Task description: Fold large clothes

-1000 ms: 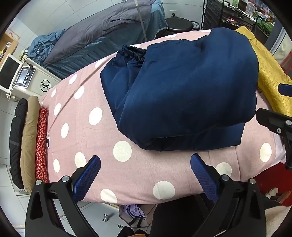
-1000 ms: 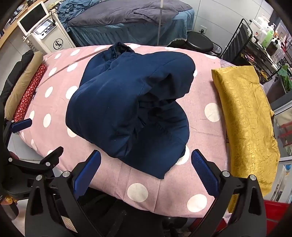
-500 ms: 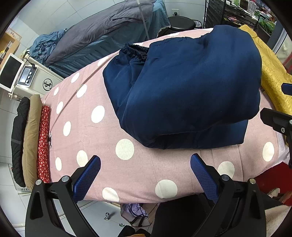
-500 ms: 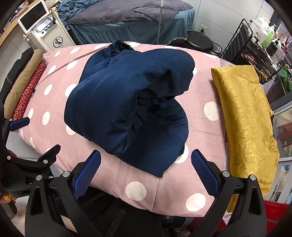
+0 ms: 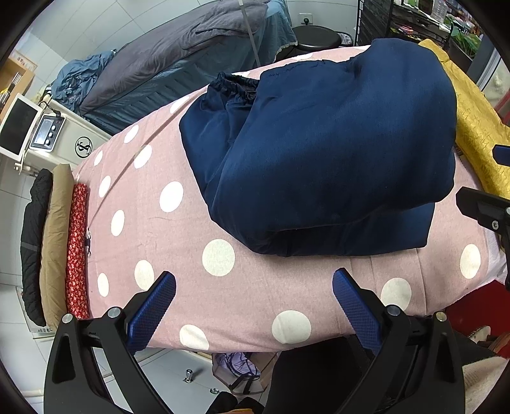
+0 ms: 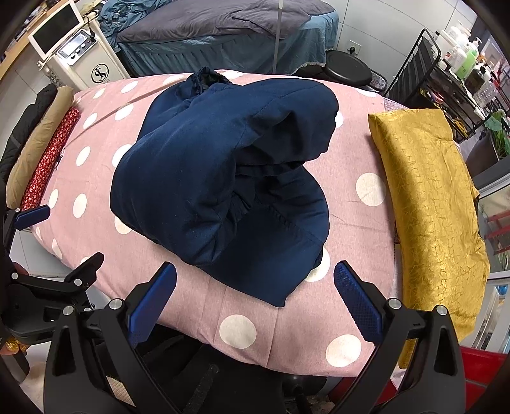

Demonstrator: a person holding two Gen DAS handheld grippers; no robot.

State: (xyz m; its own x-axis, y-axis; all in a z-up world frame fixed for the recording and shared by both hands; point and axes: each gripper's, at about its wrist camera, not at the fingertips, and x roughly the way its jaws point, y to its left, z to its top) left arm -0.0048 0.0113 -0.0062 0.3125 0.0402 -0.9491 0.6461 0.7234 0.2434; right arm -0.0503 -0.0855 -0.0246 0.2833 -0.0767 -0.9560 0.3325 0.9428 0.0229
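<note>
A navy blue padded garment (image 5: 322, 149) lies folded into a thick bundle on the pink polka-dot table cover (image 5: 153, 232). Its elastic cuff (image 5: 236, 86) sticks out at the far end. In the right wrist view the same garment (image 6: 223, 178) fills the middle of the cover (image 6: 248, 315), with a flat lower layer reaching toward the front edge. My left gripper (image 5: 254, 307) is open above the near edge, short of the bundle, holding nothing. My right gripper (image 6: 255, 301) is open too, just in front of the garment's lower corner.
A folded mustard-yellow cloth (image 6: 430, 203) lies along the right side of the cover. Black, tan and red folded items (image 5: 54, 245) line the left end. Behind stand a white machine with a screen (image 6: 73, 51), a bed with grey-blue bedding (image 6: 223, 28), a black stool (image 6: 347, 67) and a wire rack (image 6: 446, 82).
Both views have drifted slightly, so the garment sits a little higher and further from the fingers. The bundle itself keeps its shape and both grippers stay open.
</note>
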